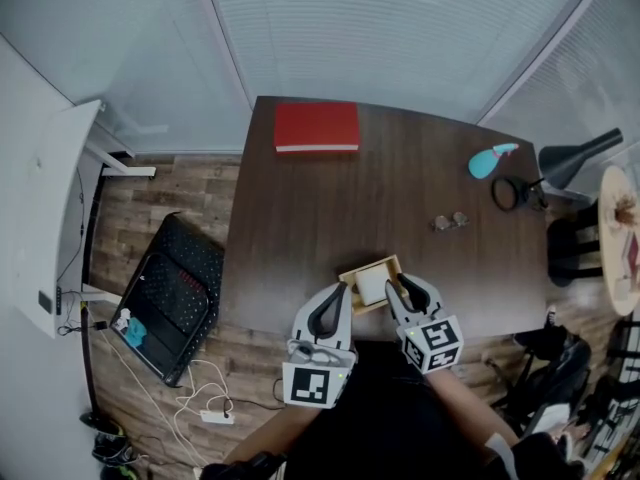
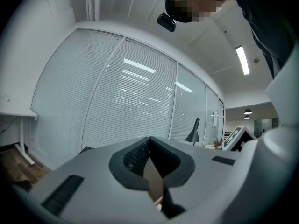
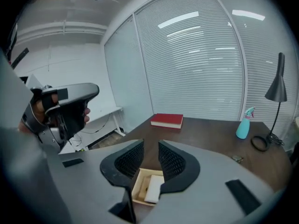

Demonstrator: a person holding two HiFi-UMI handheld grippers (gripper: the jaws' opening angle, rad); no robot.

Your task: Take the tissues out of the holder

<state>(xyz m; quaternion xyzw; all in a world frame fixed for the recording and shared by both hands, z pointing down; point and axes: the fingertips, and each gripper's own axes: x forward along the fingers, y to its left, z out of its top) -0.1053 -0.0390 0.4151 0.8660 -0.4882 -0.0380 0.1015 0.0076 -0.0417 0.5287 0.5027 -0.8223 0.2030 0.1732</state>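
Note:
A small wooden holder with a white stack of tissues in it sits at the near edge of the dark table. My left gripper is at the holder's left side, pointing level. In the left gripper view its jaws are closed, with a thin strip of the holder's wooden wall between them. My right gripper hangs over the holder's right side, tilted down. Its jaws stand slightly apart with nothing between them, and below them lie the holder and the tissues.
A red book lies at the table's far edge. A teal spray bottle, a black desk lamp and a pair of glasses are at the right. A black bag and cables lie on the floor at the left.

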